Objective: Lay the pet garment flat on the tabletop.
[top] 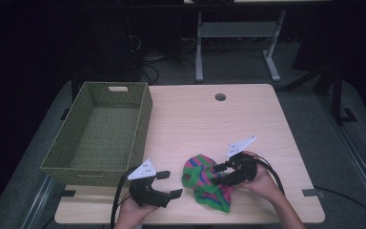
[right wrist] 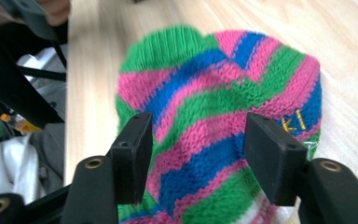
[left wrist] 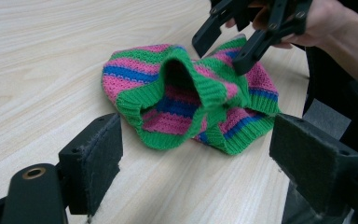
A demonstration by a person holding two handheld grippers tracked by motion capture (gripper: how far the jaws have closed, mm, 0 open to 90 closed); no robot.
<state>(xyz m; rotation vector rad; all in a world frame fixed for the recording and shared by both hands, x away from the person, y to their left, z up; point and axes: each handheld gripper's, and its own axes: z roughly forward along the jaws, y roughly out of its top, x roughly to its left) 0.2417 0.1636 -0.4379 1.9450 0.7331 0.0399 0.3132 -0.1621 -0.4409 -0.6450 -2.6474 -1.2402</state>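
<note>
A knitted hat (top: pixel 205 183) striped in pink, green and blue lies crumpled on the wooden table (top: pixel 209 119) near its front edge. My right gripper (top: pixel 218 174) hovers over the hat's right side. Its jaws stand apart around the knit (right wrist: pixel 223 93), and the pads (right wrist: pixel 272 158) do not press on it. My left gripper (top: pixel 169 183) rests just left of the hat, open and holding nothing. In the left gripper view the hat's green ribbed opening (left wrist: pixel 177 93) faces that gripper (left wrist: pixel 200 154), and the right gripper (left wrist: pixel 221 55) pokes in from above.
A green woven basket (top: pixel 145 119) stands on the table's left side with nothing in it. A round cable hole (top: pixel 220 97) is near the far edge. Table legs and cables stand on the floor beyond.
</note>
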